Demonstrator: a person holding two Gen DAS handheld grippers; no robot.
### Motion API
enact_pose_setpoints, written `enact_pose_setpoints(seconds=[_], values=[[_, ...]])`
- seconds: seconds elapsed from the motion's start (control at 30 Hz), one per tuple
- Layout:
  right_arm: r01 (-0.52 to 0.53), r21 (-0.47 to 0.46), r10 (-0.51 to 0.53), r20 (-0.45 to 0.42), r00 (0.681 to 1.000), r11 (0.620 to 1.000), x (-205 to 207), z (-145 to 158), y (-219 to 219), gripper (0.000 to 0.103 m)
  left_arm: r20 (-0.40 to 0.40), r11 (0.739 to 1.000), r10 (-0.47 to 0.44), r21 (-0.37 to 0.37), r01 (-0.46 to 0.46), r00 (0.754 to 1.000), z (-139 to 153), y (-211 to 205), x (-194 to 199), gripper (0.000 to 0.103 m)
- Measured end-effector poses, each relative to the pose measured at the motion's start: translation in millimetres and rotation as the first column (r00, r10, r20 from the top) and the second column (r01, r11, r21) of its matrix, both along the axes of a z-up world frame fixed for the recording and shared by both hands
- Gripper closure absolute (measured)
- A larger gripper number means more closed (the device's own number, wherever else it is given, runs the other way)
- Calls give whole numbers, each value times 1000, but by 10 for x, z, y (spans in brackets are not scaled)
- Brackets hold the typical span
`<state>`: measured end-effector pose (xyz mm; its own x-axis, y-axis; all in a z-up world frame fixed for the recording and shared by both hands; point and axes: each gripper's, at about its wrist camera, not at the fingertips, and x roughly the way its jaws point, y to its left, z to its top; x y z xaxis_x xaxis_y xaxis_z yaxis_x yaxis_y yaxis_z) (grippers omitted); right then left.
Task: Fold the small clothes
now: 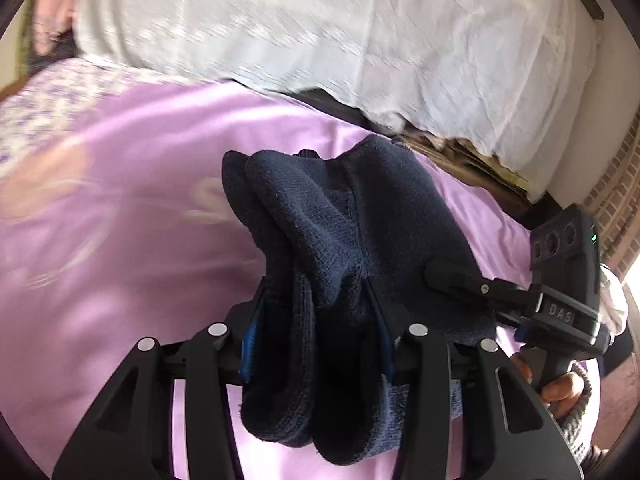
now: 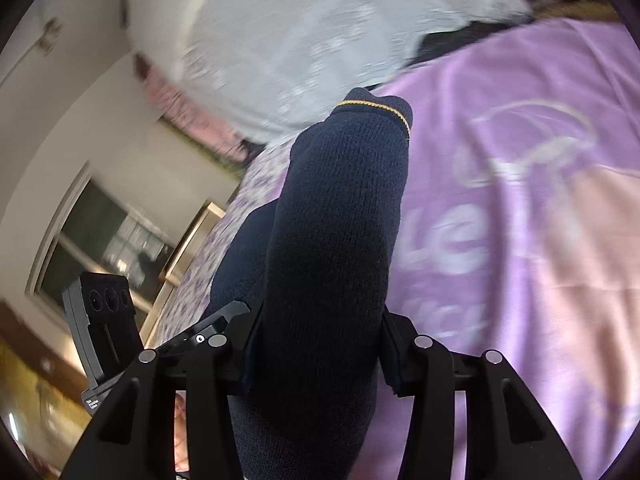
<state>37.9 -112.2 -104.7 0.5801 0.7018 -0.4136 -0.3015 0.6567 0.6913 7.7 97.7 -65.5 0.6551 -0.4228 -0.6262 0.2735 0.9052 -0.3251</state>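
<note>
Left gripper [image 1: 316, 336] has its jaws clamped on a dark navy knitted garment [image 1: 340, 224], the fabric bunched thick between the blue-lined fingers [image 1: 250, 344] and spilling down below them in two rounded folds. The cloth is up off the bed, held above the lilac sheet [image 1: 140, 240], which carries a pale printed design, too blurred to read. Over on the right side of that view, the right gripper [image 1: 456, 280] pokes its black finger into the same navy cloth, with the person's hand [image 1: 560, 392] wrapped around its handle.

From the right wrist, the right gripper [image 2: 316, 352] grips the garment [image 2: 340, 240] too: jaws closed on it, the knit filling the whole gap and rising ahead in a tall rounded column. A thin yellow stripe [image 2: 380, 108] runs across the garment's far end. The left gripper [image 2: 216, 320] shows at the lower left of this view, its finger touching the navy fabric.

Beyond the far edge of the bed lies a white crumpled cover [image 1: 360, 32], and a patterned purple-and-white cloth [image 1: 48, 104] sits at the bed's far left corner. A window [image 2: 104, 240] shows in the wall on the left of the right-wrist view.
</note>
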Motion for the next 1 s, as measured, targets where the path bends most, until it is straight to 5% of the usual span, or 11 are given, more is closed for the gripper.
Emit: enact_pose_setpoints(seconds=[0.37,0.8,1.0], values=[[-298,-49,300,63,952,953,-53,366,1618,55,54,957,279,68,-282,959,146,1413,-774,59],[-524,-123,534,72,842,843,-60,526,3341,55,70,825,563,16,-565,824,161,2920,-1379,59],[-549,-227,568,21,823,804,67,184,3944,54,-18,758,652,1,-652,758,-315,3314,-1379,57]])
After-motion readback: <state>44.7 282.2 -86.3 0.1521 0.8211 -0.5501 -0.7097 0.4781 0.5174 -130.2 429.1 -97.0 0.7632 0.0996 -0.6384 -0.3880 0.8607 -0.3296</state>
